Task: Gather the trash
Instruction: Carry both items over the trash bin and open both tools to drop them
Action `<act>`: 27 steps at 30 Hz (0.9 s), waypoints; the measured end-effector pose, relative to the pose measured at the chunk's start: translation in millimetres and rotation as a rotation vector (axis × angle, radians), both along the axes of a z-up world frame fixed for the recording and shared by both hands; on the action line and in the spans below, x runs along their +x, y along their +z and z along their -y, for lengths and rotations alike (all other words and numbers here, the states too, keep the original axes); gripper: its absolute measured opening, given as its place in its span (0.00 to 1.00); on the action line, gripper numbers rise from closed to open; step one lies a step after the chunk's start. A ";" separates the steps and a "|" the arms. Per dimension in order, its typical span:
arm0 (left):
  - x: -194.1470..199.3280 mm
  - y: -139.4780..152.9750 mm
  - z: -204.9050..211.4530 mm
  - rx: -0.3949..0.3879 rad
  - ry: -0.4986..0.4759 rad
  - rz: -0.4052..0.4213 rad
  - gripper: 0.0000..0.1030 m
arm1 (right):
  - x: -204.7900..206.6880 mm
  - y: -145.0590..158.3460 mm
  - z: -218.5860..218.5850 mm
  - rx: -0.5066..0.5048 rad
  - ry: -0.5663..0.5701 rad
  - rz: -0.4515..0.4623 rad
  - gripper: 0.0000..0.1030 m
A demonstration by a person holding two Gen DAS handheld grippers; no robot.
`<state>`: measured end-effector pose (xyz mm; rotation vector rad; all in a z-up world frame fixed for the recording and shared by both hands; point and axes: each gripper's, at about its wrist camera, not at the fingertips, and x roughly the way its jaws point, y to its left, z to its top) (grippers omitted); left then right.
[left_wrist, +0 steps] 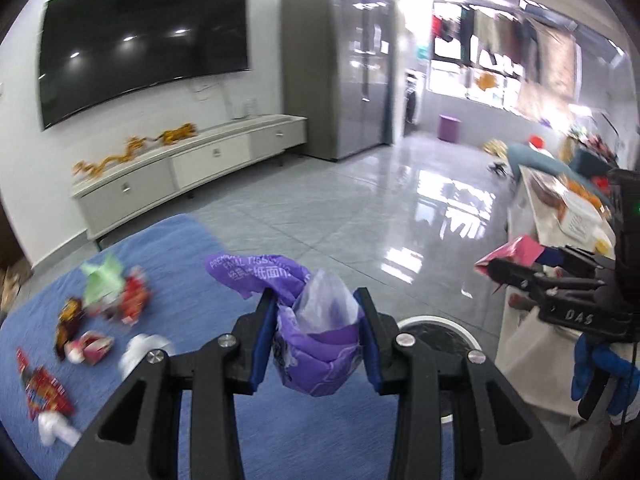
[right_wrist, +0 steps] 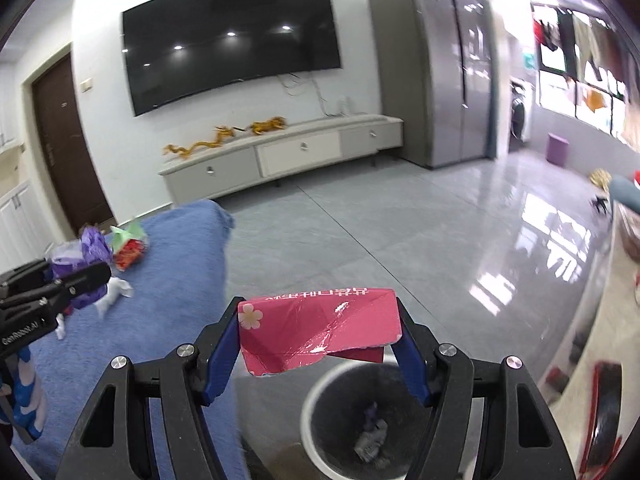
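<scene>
My left gripper [left_wrist: 318, 320] is shut on a crumpled purple tissue pack [left_wrist: 316, 348], held above the blue cloth near its right edge. My right gripper [right_wrist: 318, 332] is shut on a flattened pink box [right_wrist: 316, 330], held just above a white bin with a black liner [right_wrist: 360, 424] that holds some scraps. The bin's rim shows behind the left gripper [left_wrist: 436, 326]. The right gripper with the pink box [left_wrist: 516, 252] shows at the right of the left wrist view. More wrappers [left_wrist: 120, 304] and white tissue [left_wrist: 140, 352] lie on the blue cloth.
The blue cloth-covered surface [right_wrist: 172, 280] fills the lower left. A cluttered table [left_wrist: 560, 216] stands at the right. A low TV cabinet [right_wrist: 288, 160] and a grey tiled floor [right_wrist: 380, 232] lie beyond. A red-black item [right_wrist: 600, 400] lies on the right.
</scene>
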<state>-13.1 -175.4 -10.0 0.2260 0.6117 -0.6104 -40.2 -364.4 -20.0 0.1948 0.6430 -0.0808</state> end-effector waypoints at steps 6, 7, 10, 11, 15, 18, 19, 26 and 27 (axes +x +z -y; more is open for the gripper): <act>0.5 -14.5 63.2 0.062 -0.101 -0.019 0.35 | -10.0 -28.1 35.9 0.045 -0.061 -0.053 0.65; 1.5 -17.9 72.9 0.072 -0.116 -0.026 0.35 | -9.7 -34.3 42.1 0.057 -0.071 -0.066 0.65; 5.2 -28.8 99.1 0.097 -0.154 -0.055 0.35 | -9.1 -52.1 56.0 0.088 -0.091 -0.099 0.65; 7.1 -33.5 108.0 0.104 -0.168 -0.072 0.35 | -9.3 -57.8 59.4 0.097 -0.097 -0.110 0.65; 9.0 -50.7 134.4 0.134 -0.213 -0.117 0.35 | -8.8 -82.8 72.6 0.142 -0.120 -0.153 0.65; 8.9 -63.2 151.9 0.155 -0.239 -0.137 0.36 | -7.9 -97.5 79.3 0.169 -0.135 -0.181 0.66; 8.8 -66.5 157.6 0.157 -0.246 -0.143 0.36 | -8.1 -102.3 81.4 0.176 -0.140 -0.191 0.66; 13.1 -80.2 179.3 0.159 -0.273 -0.189 0.37 | -8.1 -118.3 88.8 0.203 -0.161 -0.235 0.66; 14.4 -81.5 181.5 0.157 -0.279 -0.203 0.37 | -8.5 -120.2 90.1 0.206 -0.164 -0.238 0.66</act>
